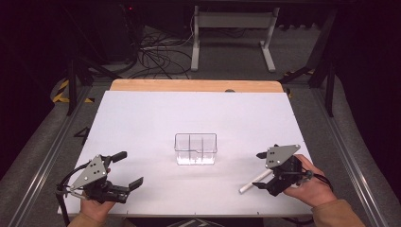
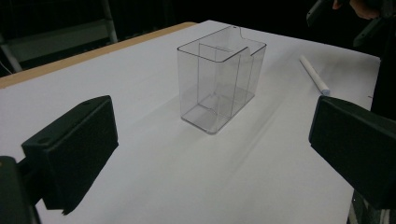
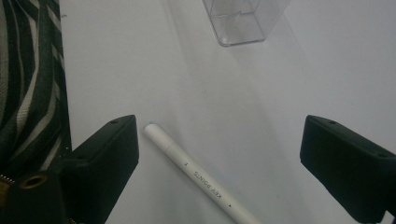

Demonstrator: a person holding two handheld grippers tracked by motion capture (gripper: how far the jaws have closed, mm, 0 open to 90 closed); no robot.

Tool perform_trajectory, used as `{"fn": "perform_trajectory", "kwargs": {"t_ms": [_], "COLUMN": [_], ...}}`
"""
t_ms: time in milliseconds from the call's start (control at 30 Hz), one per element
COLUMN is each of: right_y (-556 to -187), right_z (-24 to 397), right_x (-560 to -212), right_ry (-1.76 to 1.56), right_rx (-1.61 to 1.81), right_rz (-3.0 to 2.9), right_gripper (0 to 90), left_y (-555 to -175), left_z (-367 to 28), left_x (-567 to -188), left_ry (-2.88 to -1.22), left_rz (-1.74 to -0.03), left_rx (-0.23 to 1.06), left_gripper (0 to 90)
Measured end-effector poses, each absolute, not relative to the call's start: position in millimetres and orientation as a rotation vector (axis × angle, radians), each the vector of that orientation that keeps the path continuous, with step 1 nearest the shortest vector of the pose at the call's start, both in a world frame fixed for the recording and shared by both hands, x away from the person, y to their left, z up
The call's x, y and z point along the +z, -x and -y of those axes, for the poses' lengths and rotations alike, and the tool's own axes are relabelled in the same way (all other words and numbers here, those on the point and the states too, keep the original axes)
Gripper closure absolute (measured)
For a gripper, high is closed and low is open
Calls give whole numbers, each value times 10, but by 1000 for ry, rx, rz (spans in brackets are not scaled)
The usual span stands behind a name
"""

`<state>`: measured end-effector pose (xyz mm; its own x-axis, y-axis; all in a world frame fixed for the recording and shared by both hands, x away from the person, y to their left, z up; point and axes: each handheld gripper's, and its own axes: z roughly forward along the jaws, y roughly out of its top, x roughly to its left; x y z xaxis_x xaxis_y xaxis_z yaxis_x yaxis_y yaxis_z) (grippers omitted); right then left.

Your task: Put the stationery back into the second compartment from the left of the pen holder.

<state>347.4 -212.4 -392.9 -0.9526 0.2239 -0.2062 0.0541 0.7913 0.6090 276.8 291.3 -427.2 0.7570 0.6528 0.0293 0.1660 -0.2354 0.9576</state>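
Note:
A clear plastic box [image 1: 196, 149] with inner dividers stands upright and empty at the middle of the white board [image 1: 189, 113]. A white pen [image 1: 253, 182] lies flat near the front right. My right gripper [image 1: 260, 170] is open, low over the board, and the pen's end lies between its jaws without touching them. In the right gripper view the pen [image 3: 196, 175] runs diagonally close to the left jaw, and the box [image 3: 245, 18] is ahead. My left gripper [image 1: 128, 169] is open and empty at the front left. It looks at the box [image 2: 219, 84] and the pen [image 2: 314, 74].
A wooden strip [image 1: 196, 85] borders the board's far edge. Beyond it stand a white table frame [image 1: 231, 33] and loose cables [image 1: 156, 54] on the floor. Metal rails [image 1: 45, 161] run along both sides. Striped cloth [image 3: 28, 84] shows at the left of the right gripper view.

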Motion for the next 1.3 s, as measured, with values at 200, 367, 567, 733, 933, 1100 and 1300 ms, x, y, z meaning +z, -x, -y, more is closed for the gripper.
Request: {"fn": "perform_trajectory", "kwargs": {"t_ms": [200, 367, 567, 733, 933, 1100, 1300], "right_y": [-3517, -3522, -3545, -3557, -3571, -3569, -3586], "right_z": [2106, 2095, 2061, 2019, 1938, 1883, 1855], "right_x": [-3953, -3955, -3952, -3963, -4000, -4057, -4131], "right_ry": [-214, -152, -83, -40, 53, 111, 174], "right_rx": [909, 903, 850, 814, 716, 623, 517], "right_rz": [-2774, -2784, -2797, -2823, -2863, -2891, -2905], "right_gripper": [126, 155, 191, 240, 313, 367, 419], "left_y": [-2772, -2772, -2772, -2773, -2774, -2772, -2756], "left_z": [-2919, -2917, -2919, -2920, -2920, -2924, -2930], "left_x": [-4275, -4277, -4278, -4278, -4280, -4283, -4283], "left_ry": [-1778, -1779, -1779, -1779, -1780, -1780, -1781], "left_rz": [-642, -645, -645, -645, -642, -645, -648], "left_rx": [523, 519, 520, 521, 517, 519, 523], "left_gripper": [22, 22, 22, 22, 22, 22, 22]}}
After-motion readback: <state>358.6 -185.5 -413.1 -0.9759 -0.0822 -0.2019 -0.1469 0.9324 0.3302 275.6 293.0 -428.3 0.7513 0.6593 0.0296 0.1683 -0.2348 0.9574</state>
